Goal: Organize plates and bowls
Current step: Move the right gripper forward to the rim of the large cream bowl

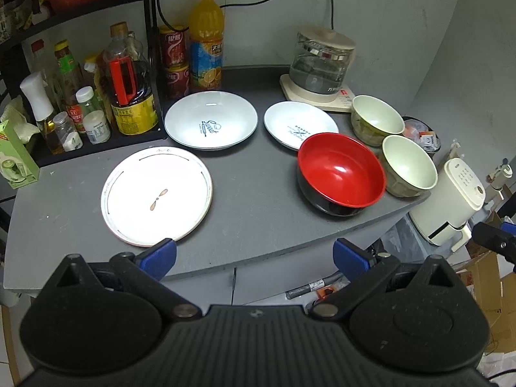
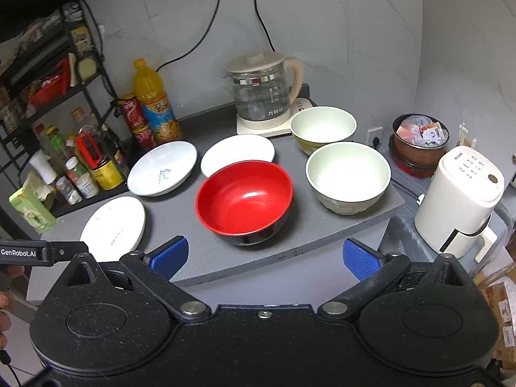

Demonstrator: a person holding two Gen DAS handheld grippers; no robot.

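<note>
On the grey table (image 1: pixel 251 213) lie a flat white plate (image 1: pixel 156 195) at front left, a deep white dish with script (image 1: pixel 211 121) behind it, and a smaller white dish (image 1: pixel 298 124). A red-and-black bowl (image 1: pixel 340 172) stands at front right, with two pale green bowls (image 1: pixel 408 164) (image 1: pixel 377 117) beside it. My left gripper (image 1: pixel 254 256) is open and empty at the table's front edge. My right gripper (image 2: pixel 264 256) is open and empty, just in front of the red bowl (image 2: pixel 243 196). The green bowls (image 2: pixel 348 174) (image 2: pixel 322 127) sit right of it.
A glass kettle (image 1: pixel 319 67) stands at the back right. Bottles and cans (image 1: pixel 129 87) crowd a shelf at the back left, with an orange juice bottle (image 1: pixel 206 42). A white appliance (image 2: pixel 461 200) and a brown pot (image 2: pixel 419 145) sit right of the table.
</note>
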